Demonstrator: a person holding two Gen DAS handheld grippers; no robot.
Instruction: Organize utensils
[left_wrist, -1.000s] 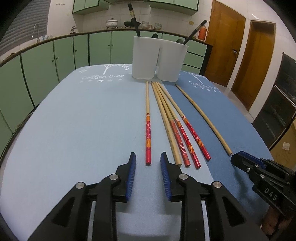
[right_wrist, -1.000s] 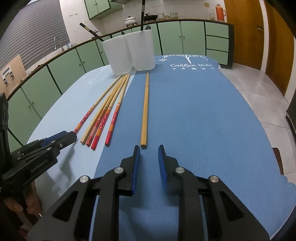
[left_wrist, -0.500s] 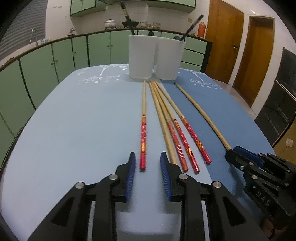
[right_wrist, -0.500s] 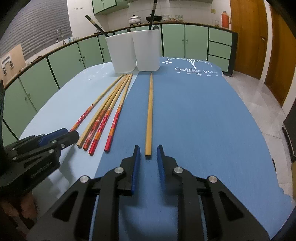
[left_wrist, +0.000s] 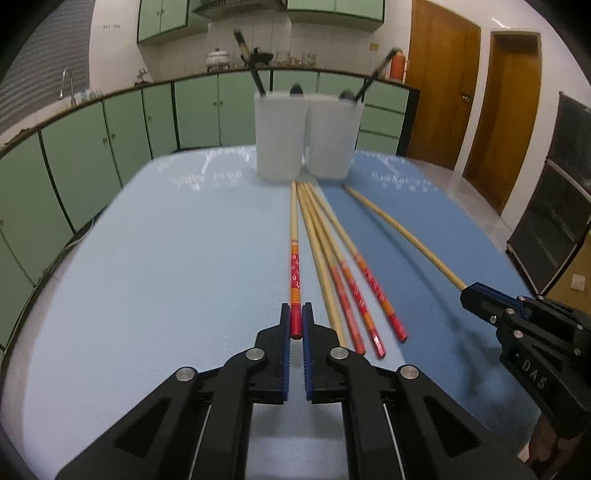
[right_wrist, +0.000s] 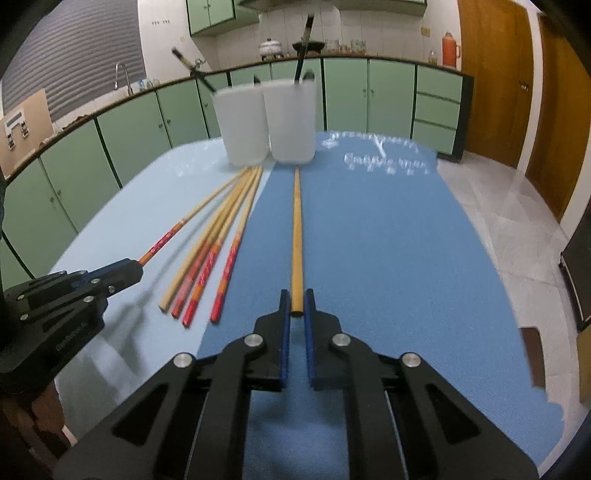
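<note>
gripping the near red end of the leftmost chopstick (left_wrist: 294, 269), the left gripper (left_wrist: 296, 320) is clenched on it. right gripper (right_wrist: 297, 305) pinches the plain chopstick (right_wrist: 296, 229) on the blue mat (right_wrist: 388, 240). four more chopsticks (left_wrist: 341, 275) lie between. two white holders (left_wrist: 306, 138) stand at the far end.

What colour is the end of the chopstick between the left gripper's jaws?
Red, with orange bands and a white speckled pattern, on the chopstick; the left wrist view shows it best.
</note>
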